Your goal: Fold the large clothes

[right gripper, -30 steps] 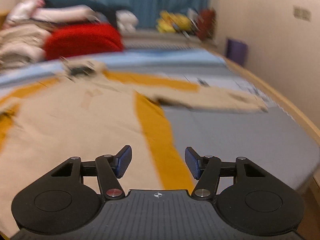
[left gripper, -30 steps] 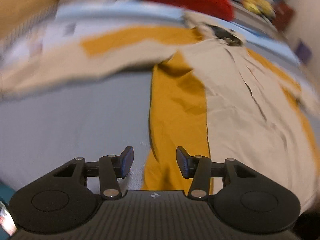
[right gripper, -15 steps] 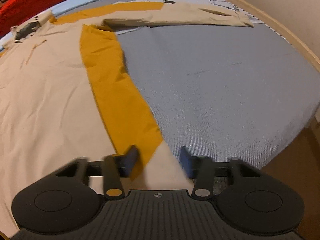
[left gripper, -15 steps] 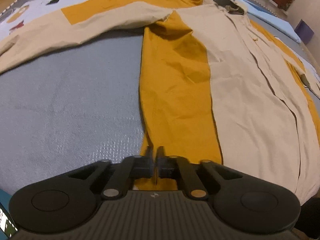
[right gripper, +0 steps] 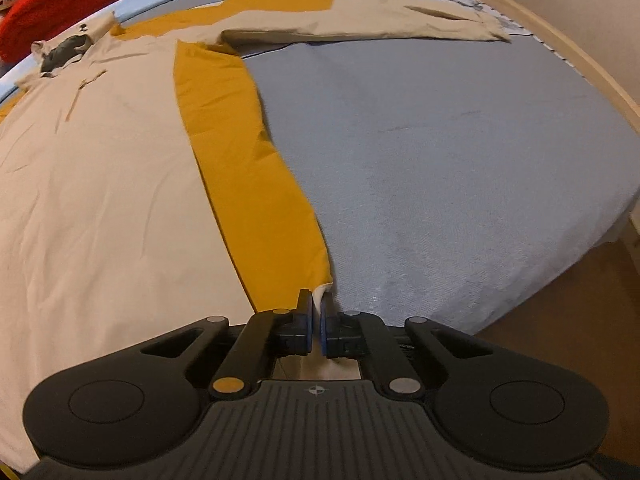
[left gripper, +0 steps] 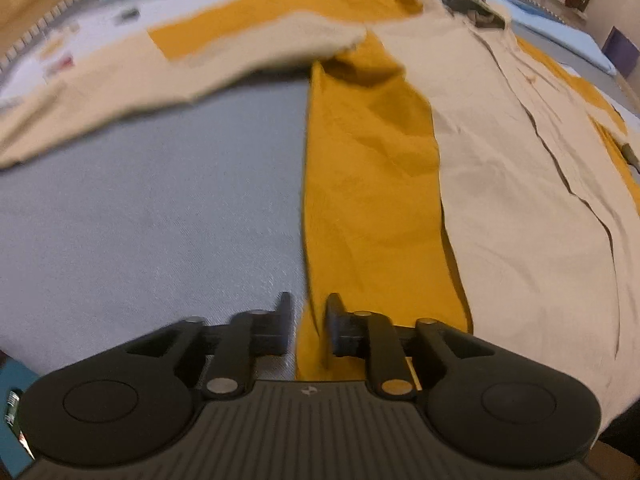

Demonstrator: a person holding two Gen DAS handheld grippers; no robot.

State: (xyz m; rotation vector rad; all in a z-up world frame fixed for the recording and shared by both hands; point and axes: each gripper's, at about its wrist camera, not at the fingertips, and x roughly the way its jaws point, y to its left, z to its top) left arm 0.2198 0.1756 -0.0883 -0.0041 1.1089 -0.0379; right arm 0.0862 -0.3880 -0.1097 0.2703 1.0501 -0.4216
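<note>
Right hand-held gripper (right gripper: pixel 315 320) clamped on soft beige-and-mustard shirt (right gripper: pixel 120 184) hem, left hand-held gripper (left gripper: pixel 307 326) opening astride it.

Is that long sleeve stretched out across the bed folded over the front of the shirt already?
No: in the right wrist view the sleeve lies stretched sideways on the grey bed, away from the shirt.

Black fingers (right gripper: pixel 305 322); blue pads (right gripper: pixel 323 326)

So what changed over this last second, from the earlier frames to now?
The right tool came down to the shirt's hem corner and closed on it. The left tool pinched the mustard side panel, and its jaws are now opening with the hem edge between them. The shirt stayed spread flat on the bed.
</note>
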